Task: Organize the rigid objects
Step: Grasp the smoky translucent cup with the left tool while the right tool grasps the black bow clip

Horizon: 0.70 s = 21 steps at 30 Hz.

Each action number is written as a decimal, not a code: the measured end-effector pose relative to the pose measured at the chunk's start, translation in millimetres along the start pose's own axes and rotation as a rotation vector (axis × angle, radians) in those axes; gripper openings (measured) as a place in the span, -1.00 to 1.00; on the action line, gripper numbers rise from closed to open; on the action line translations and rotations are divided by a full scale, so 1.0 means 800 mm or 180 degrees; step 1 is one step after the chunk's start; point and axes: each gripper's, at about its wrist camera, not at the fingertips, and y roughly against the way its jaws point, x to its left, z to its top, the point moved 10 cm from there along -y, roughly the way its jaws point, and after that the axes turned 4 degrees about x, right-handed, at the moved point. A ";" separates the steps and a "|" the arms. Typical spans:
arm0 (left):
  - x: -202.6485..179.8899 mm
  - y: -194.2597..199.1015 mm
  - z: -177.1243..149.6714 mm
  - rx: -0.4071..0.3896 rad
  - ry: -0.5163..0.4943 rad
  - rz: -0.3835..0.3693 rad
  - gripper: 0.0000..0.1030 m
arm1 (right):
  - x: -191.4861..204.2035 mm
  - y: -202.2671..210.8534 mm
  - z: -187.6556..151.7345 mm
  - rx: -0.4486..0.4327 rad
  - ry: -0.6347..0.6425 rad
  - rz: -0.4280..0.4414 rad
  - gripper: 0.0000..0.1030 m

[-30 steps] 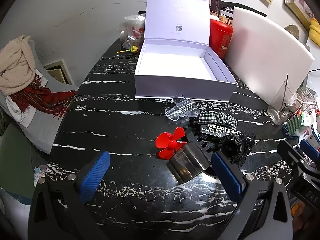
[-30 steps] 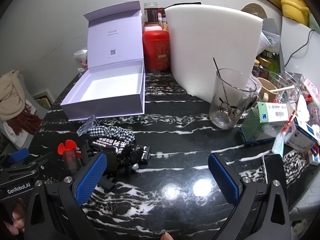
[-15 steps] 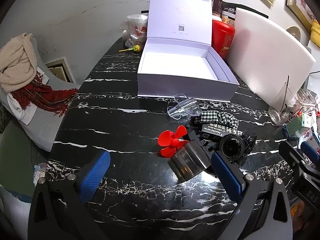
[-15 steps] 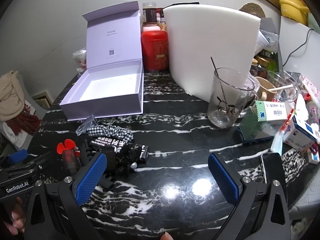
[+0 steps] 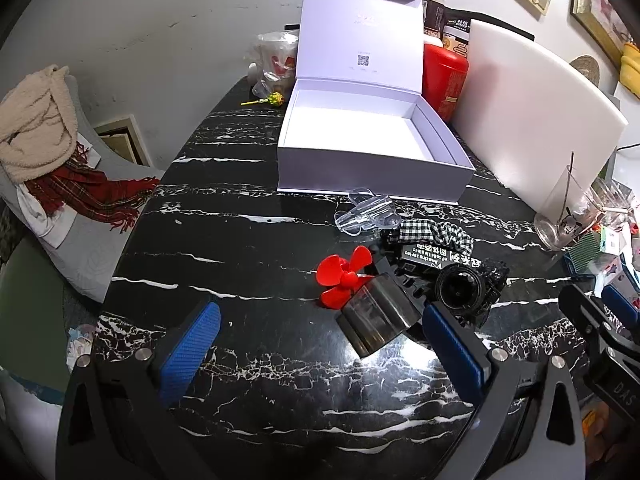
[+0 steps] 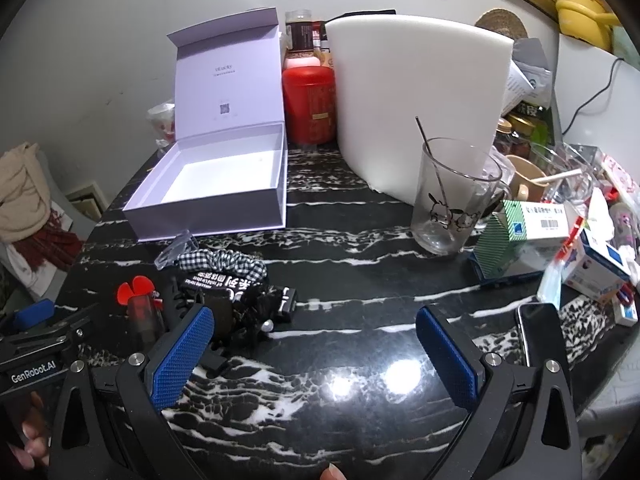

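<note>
An open lilac box (image 5: 372, 152) (image 6: 224, 188) with its lid raised stands empty at the back of the black marble table (image 5: 248, 248). In front of it lies a cluster: a clear plastic piece (image 5: 368, 214), a checked scrunchie (image 5: 436, 232) (image 6: 224, 260), a black labelled box (image 5: 428, 256), a red fan (image 5: 344, 274) (image 6: 136, 286) on a dark translucent body (image 5: 376, 318), and a black round lens part (image 5: 464, 290). My left gripper (image 5: 320, 344) is open, close before the fan. My right gripper (image 6: 316, 352) is open over bare table, right of the cluster.
A white foam board (image 6: 416, 92), red canister (image 6: 308, 104) and cartoon glass (image 6: 452, 196) stand behind. Small cartons (image 6: 524, 240) and a phone (image 6: 540, 332) crowd the right edge. A lollipop (image 5: 272, 99) lies far left; a chair with a red scarf (image 5: 80, 192) sits beside the table.
Both views have shifted only slightly; the left gripper has crept a little toward the cluster. Both grippers stay open and no object has moved.
</note>
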 end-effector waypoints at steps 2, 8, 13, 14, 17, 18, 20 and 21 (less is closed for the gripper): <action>0.000 0.002 -0.003 -0.0007 0.0004 -0.0003 1.00 | 0.000 0.001 0.000 -0.0002 0.0001 0.0000 1.00; 0.002 0.005 -0.013 -0.0004 0.0024 -0.0012 1.00 | 0.001 0.006 -0.009 -0.0008 0.0005 0.0013 1.00; 0.005 0.002 -0.023 0.0047 0.0033 -0.0012 1.00 | 0.003 0.004 -0.021 0.0039 0.0005 0.0058 1.00; 0.006 0.000 -0.026 0.0068 0.0031 0.0008 1.00 | 0.005 0.002 -0.024 0.0054 0.0011 0.0067 1.00; 0.009 -0.006 -0.033 0.0131 0.0028 0.0000 1.00 | 0.007 -0.003 -0.033 0.0127 0.0010 0.0107 1.00; 0.009 -0.007 -0.035 0.0144 0.0032 -0.0014 1.00 | 0.008 -0.005 -0.035 0.0153 -0.0002 0.0134 1.00; 0.011 -0.009 -0.037 0.0157 0.0036 -0.0045 1.00 | 0.010 -0.008 -0.038 0.0173 -0.0010 0.0162 1.00; 0.010 -0.010 -0.038 0.0157 0.0033 -0.0079 1.00 | 0.012 -0.010 -0.039 0.0187 -0.0009 0.0185 1.00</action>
